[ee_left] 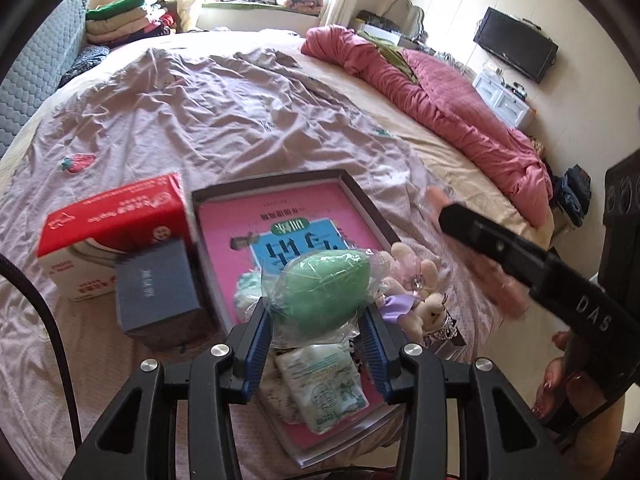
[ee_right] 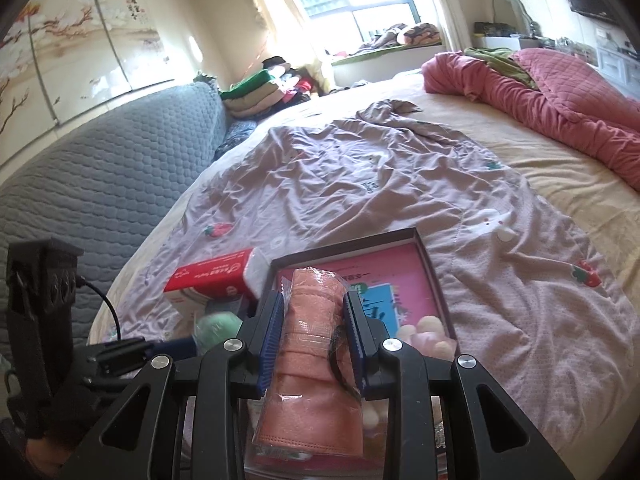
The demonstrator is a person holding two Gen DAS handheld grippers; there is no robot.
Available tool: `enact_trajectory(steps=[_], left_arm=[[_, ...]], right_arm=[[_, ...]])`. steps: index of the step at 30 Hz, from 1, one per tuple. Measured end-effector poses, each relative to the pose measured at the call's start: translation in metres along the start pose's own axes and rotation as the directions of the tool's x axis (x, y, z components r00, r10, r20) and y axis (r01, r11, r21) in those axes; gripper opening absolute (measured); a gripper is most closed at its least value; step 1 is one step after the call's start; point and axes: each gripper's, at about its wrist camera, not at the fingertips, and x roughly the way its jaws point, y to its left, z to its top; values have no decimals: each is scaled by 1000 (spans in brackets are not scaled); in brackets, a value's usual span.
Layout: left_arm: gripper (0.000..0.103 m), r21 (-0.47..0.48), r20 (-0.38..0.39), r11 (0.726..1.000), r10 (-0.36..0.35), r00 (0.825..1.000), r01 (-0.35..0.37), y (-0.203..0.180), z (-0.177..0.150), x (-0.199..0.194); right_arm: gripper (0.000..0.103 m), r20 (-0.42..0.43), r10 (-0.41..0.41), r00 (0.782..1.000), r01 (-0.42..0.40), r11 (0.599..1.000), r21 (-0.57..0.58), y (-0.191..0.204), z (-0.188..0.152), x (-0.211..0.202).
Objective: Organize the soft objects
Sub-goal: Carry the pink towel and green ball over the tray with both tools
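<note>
The left gripper (ee_left: 316,322) is clamping a green egg-shaped sponge in clear wrap (ee_left: 316,284), which is sitting in the lower centre of the left wrist view, directly above the shallow dark-rimmed tray (ee_left: 360,196) lined with a pink book cover. The sponge's long axis is running across the jaws, its pointed end toward the right of the frame.

The right gripper (ee_right: 312,334) is clamping a salmon-coloured fabric roll in plastic wrap (ee_right: 310,356); the roll's long axis is lying along the fingers, pointing up the frame toward the tray (ee_right: 428,256). Both loads are hanging over the tray's near end, so the coming move appears to turn on lowering into the tray; the left load seems nearer its centre.

Already lying in the tray: a white-green packet (ee_left: 324,392) and a small plush bear bundle (ee_left: 416,296) at the tray's right edge. A red carton (ee_left: 116,220) and grey box (ee_left: 156,288) are standing just left of it.

The tray's near edge is hidden behind both grippers; the right gripper's tip is blurring in the left view, and the book's print is too indistinct to read.
</note>
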Motion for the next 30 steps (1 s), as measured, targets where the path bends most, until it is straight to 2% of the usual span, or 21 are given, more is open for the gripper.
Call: enact_trajectory(steps=[14,30], left_arm=[[43,54,-54,998,13,998,-10,-21,-3,40],[44,49,-100,999,0,995,5,-19,-8,64]], right_arm=[[32,-39,-14,999,16,999,36,-26,-10,25],[32,-111,-40,993,45,998,43,-44,-30,64]])
